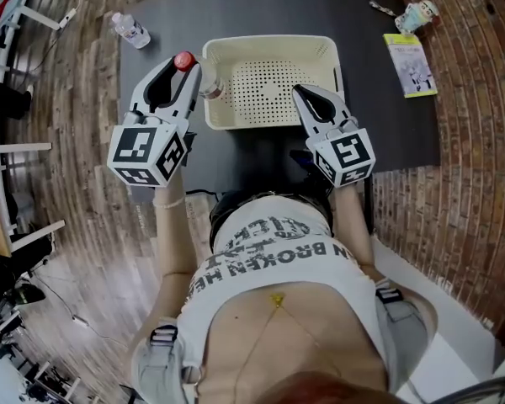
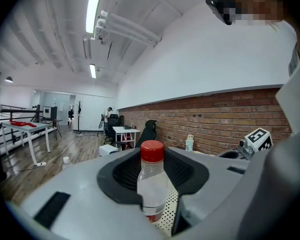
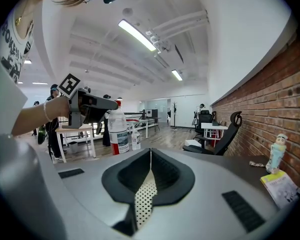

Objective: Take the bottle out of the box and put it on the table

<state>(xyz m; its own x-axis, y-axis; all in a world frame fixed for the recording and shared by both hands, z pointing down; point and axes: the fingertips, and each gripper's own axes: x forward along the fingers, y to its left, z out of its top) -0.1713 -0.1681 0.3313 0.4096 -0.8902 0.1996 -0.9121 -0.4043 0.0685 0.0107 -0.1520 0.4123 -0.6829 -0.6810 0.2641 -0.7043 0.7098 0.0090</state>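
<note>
A clear bottle with a red cap (image 1: pixel 185 62) (image 2: pixel 151 176) stands upright between the jaws of my left gripper (image 1: pixel 185 74) (image 2: pixel 153 196), which is shut on it. It hangs over the left rim of the cream perforated box (image 1: pixel 269 42). The right gripper view shows that bottle (image 3: pixel 119 129) held in the air at the left. My right gripper (image 1: pixel 308 99) (image 3: pixel 150 156) is shut and holds nothing, low over the box's front right part; the dotted box floor (image 3: pixel 144 200) shows under its jaws. The dark table (image 1: pixel 261 7) carries the box.
A second small bottle (image 1: pixel 131 30) lies at the table's far left corner. A yellow booklet (image 1: pixel 410 64) and a small figurine (image 1: pixel 421 12) sit at the far right. The table's edge runs just left of my left gripper, with wooden floor beyond.
</note>
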